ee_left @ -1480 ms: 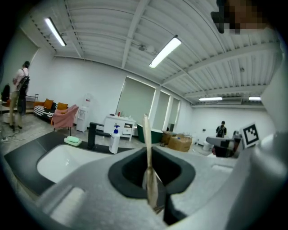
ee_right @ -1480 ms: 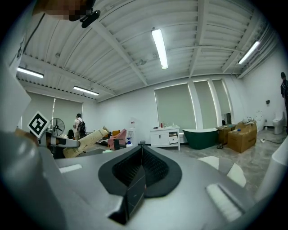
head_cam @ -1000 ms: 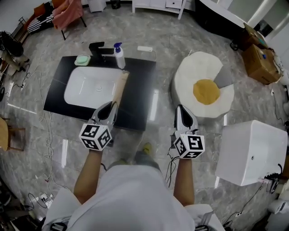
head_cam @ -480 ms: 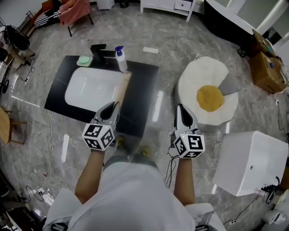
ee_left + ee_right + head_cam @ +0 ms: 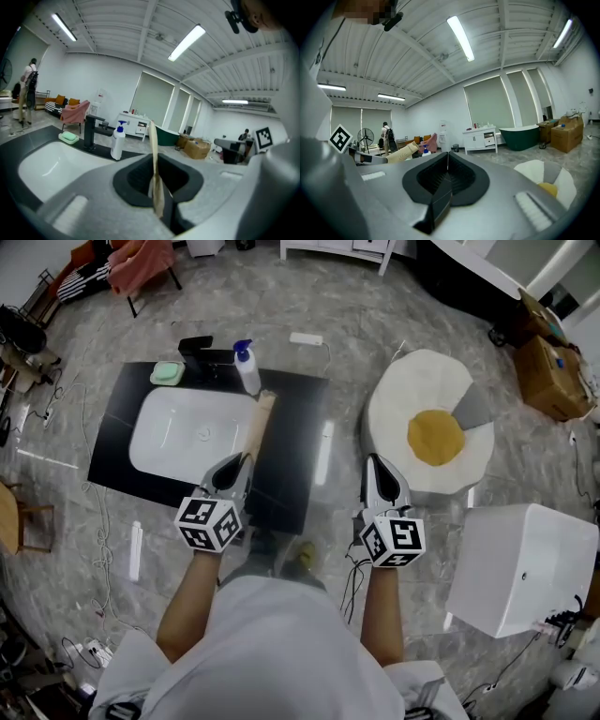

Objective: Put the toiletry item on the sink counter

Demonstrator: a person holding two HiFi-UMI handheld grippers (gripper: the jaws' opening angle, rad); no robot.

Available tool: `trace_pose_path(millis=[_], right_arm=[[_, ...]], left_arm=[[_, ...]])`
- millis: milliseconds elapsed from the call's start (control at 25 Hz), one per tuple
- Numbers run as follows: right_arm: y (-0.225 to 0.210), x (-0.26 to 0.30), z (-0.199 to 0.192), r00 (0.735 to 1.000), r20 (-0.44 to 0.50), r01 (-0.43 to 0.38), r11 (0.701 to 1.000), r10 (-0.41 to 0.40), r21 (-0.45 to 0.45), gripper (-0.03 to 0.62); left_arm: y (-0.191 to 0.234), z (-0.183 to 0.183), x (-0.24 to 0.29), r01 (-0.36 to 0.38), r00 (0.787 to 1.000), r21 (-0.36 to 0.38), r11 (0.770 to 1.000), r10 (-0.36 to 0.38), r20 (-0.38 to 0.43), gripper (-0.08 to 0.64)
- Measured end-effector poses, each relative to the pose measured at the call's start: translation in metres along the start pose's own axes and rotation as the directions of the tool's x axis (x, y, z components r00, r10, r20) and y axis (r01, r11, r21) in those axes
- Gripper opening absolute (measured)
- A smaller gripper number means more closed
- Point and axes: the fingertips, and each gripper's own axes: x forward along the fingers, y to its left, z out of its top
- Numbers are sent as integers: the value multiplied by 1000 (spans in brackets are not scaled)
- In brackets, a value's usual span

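Note:
A long flat beige toiletry item [image 5: 255,427] sticks out from my left gripper [image 5: 242,457], which is shut on its near end. It reaches over the black sink counter [image 5: 300,427], just right of the white basin [image 5: 187,432]. In the left gripper view the toiletry item [image 5: 154,173] stands edge-on between the jaws of that gripper [image 5: 157,190]. My right gripper [image 5: 375,461] is shut and empty over the floor to the right of the counter. In the right gripper view its jaws [image 5: 447,168] meet with nothing between them, and the toiletry item [image 5: 404,152] shows at the left.
At the counter's back stand a black faucet [image 5: 202,348], a pump bottle [image 5: 247,367] and a green soap dish [image 5: 169,373]. A fried-egg-shaped cushion [image 5: 427,427] and a white box [image 5: 520,563] are on the right. A person [image 5: 29,89] stands far off.
Both grippers have moved forward toward the counter, and its near edge now lies closer under the left gripper. The beige item stays gripped in the left jaws.

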Motion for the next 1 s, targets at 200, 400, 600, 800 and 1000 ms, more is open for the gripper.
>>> trace_pose_path(millis=[200, 400, 600, 800, 1000], right_arm=[[4, 16, -3, 1000, -8, 4, 1000, -4, -10, 5], [6, 25, -7, 1000, -26, 7, 1000, -8, -20, 5], [6, 31, -13, 999, -44, 5, 1000, -7, -25, 5], [4, 34, -21, 998, -56, 3, 1000, -5, -25, 5], [-1, 36, -31, 998, -64, 14, 1000, -14, -13, 5]], left_arm=[[15, -13, 22, 5, 999, -19, 1000, -5, -34, 31], [25, -28, 41, 3, 998, -42, 999, -6, -64, 31], [35, -44, 58, -14, 996, -50, 999, 10, -91, 31], [45, -63, 72, -39, 992, -67, 997, 31, -122, 31], [57, -86, 86, -67, 986, -79, 995, 54, -156, 31]])
